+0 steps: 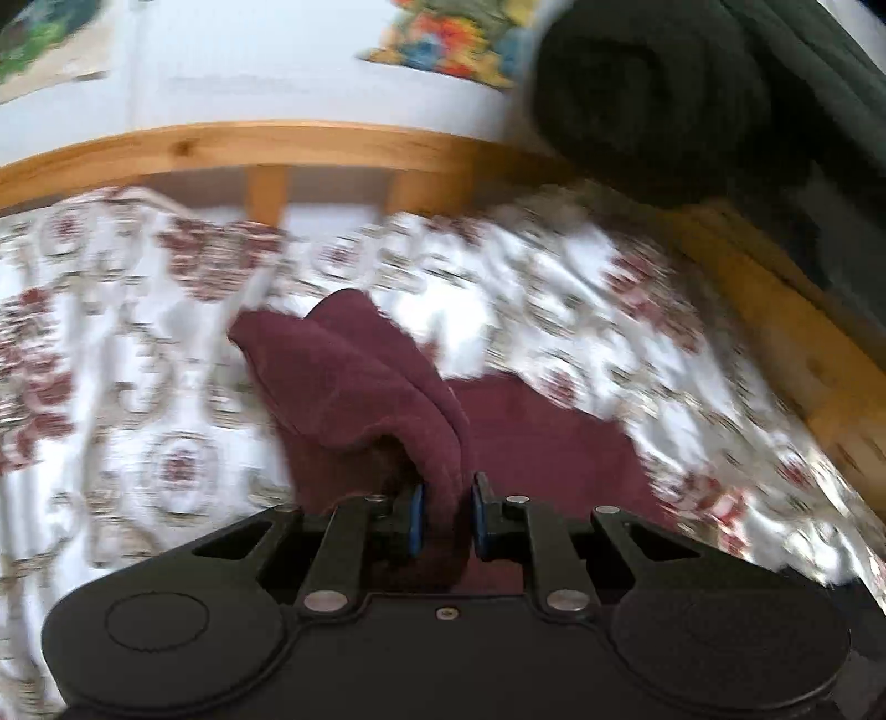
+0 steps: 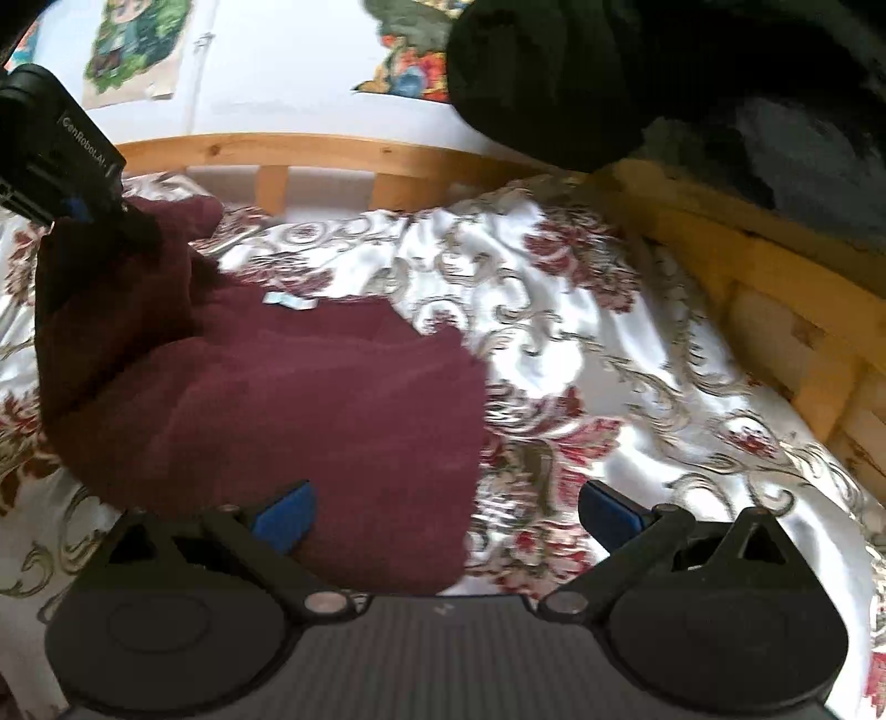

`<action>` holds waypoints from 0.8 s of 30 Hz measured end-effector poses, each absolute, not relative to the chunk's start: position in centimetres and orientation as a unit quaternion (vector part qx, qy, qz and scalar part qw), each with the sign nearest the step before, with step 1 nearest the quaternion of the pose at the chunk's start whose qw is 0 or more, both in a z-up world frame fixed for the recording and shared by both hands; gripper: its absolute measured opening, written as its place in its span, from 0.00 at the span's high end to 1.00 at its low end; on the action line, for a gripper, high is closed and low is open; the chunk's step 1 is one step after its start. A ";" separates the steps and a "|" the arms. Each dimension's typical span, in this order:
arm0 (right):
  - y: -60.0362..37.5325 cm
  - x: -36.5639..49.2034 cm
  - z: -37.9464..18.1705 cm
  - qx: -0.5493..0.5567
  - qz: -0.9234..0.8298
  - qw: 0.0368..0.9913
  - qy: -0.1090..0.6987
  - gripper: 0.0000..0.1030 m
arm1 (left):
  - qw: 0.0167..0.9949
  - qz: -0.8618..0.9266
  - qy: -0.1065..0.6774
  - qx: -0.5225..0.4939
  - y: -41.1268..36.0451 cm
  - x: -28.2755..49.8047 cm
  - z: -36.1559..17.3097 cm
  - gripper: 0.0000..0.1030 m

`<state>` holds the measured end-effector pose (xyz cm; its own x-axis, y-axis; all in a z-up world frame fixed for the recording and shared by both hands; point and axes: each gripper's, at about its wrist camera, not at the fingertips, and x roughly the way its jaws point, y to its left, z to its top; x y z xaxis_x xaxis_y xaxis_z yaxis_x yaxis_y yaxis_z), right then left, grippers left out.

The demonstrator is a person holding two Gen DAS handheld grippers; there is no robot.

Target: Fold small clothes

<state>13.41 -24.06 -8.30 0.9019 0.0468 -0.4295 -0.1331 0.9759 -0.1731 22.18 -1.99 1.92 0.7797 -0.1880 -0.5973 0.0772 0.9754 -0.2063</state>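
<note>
A maroon fleece garment (image 2: pixel 310 399) lies on the floral bedspread (image 2: pixel 609 343). My left gripper (image 1: pixel 447 518) is shut on a fold of the maroon garment (image 1: pixel 365 376) and holds that edge lifted; the left wrist view is motion-blurred. In the right wrist view the left gripper (image 2: pixel 105 213) shows at the upper left, pinching the raised cloth. My right gripper (image 2: pixel 446 518) is open and empty, hovering over the garment's near right corner. A small white label (image 2: pixel 290 301) shows on the garment's far edge.
A wooden bed frame rail (image 2: pixel 332 152) runs along the back and down the right side (image 2: pixel 775 288). A dark rolled blanket (image 2: pixel 581 83) rests on the frame at the upper right. Colourful pictures (image 2: pixel 138 50) hang on the white wall behind.
</note>
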 end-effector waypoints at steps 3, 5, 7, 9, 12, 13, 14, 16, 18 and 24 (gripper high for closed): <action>-25.2 14.0 -8.3 -0.110 0.030 0.969 0.219 0.00 | 0.935 -0.096 0.337 -0.061 -4.7 22.3 0.7 0.83; -26.3 14.6 -8.3 -0.117 -0.001 0.969 0.216 0.00 | 0.929 -0.109 0.350 -0.058 -5.7 22.2 -0.2 0.83; -27.6 15.0 -8.2 -0.106 -0.022 0.970 0.219 0.00 | 0.924 -0.117 0.361 -0.055 -6.2 22.3 -1.0 0.81; -29.1 15.5 -8.2 -0.078 -0.034 0.971 0.225 0.00 | 0.923 -0.118 0.365 -0.043 -6.6 22.1 -1.6 0.79; -30.1 15.5 -8.3 -0.052 -0.030 0.974 0.220 0.00 | 0.920 -0.139 0.364 -0.045 -6.7 21.7 -1.5 0.73; -30.0 15.6 -8.3 -0.055 -0.030 0.974 0.218 0.00 | 0.919 -0.145 0.362 -0.047 -6.7 21.5 -1.3 0.66; -29.7 15.6 -8.4 -0.060 -0.028 0.974 0.218 0.00 | 0.921 -0.151 0.356 -0.049 -6.8 21.2 -1.1 0.62; -29.3 15.6 -8.6 -0.071 -0.023 0.973 0.218 0.00 | 0.924 -0.164 0.342 -0.044 -7.2 20.5 -0.6 0.45; -29.0 15.7 -8.8 -0.076 -0.020 0.973 0.216 0.00 | 0.929 -0.176 0.323 -0.036 -7.5 19.4 0.2 0.36; -29.0 15.5 -8.6 -0.054 -0.001 0.978 0.200 0.00 | 0.954 -0.158 0.252 -0.031 -6.5 15.8 1.4 0.03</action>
